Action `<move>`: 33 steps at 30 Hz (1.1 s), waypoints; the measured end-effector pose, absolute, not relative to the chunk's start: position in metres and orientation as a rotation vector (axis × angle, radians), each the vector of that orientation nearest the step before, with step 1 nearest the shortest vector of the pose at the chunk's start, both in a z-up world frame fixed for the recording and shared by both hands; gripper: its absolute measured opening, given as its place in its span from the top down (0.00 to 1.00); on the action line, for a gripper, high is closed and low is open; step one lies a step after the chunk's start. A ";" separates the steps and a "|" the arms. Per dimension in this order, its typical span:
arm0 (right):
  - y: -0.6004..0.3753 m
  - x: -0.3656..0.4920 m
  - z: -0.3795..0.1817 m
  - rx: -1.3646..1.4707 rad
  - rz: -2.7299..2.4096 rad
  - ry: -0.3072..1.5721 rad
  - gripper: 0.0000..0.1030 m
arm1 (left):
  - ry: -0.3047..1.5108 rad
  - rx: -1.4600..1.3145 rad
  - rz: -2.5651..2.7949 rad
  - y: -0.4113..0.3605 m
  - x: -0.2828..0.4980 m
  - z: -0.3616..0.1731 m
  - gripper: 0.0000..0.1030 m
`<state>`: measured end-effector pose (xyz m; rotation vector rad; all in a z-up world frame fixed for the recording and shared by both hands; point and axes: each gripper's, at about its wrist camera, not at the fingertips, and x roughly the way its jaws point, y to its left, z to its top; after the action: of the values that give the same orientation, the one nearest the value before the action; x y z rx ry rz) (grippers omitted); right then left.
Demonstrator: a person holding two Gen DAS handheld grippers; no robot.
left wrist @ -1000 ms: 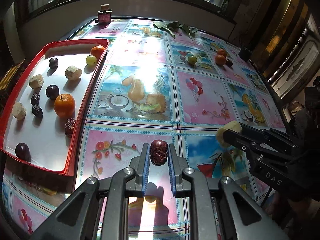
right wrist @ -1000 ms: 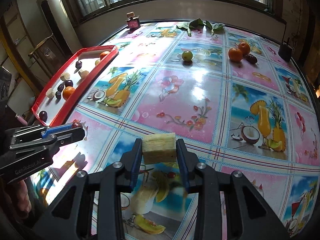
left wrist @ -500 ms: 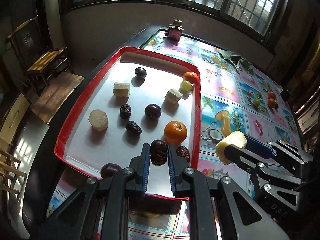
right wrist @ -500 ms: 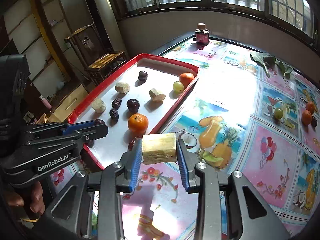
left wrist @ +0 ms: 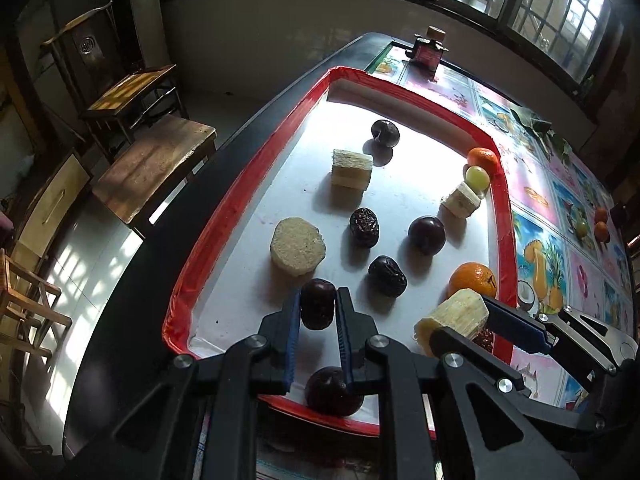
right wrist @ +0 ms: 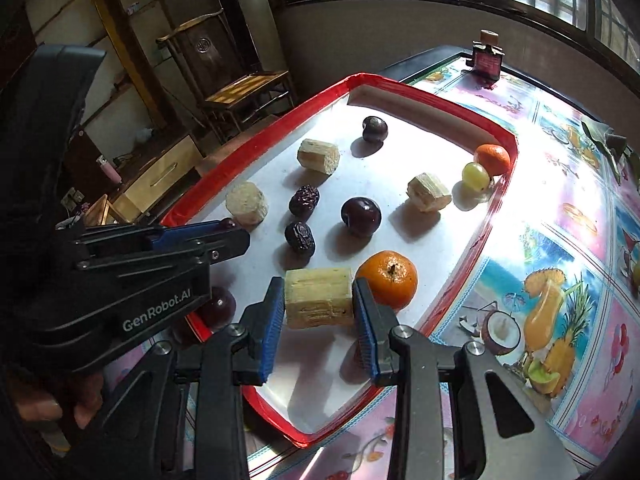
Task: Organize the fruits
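Left wrist view: the left gripper (left wrist: 318, 312) clenches a date (left wrist: 318, 309), long axis upright between the pads, over the near end of the tray (left wrist: 208, 236). White floor lies bare straight below; a plum (left wrist: 332, 390) sits nearer the near rim, a cane slice (left wrist: 297, 246) just beyond.

Right wrist view: the right gripper (right wrist: 319, 306) grasps a cane chunk (right wrist: 319, 297), lying crosswise, above the tray's near right part. An orange (right wrist: 387, 279) crowds its right finger; open floor lies below and nearer.
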<state>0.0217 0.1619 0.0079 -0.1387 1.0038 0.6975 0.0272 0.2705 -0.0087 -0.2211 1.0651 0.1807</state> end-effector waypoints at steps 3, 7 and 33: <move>0.164 0.022 0.007 -0.153 0.696 1.003 0.64 | 1.068 -0.212 0.198 0.271 0.029 -0.011 0.82; 0.166 0.022 0.007 -0.179 0.692 0.996 0.64 | 1.066 -0.209 0.232 0.271 0.030 -0.011 0.63; 0.122 -0.016 0.044 -0.225 0.552 0.933 0.21 | 0.924 -0.207 0.394 0.243 -0.010 0.021 0.24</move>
<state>-0.0162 0.1224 0.0443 -0.2249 0.9329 0.5521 -0.0103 0.2427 0.0212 -0.2069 0.9241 0.3943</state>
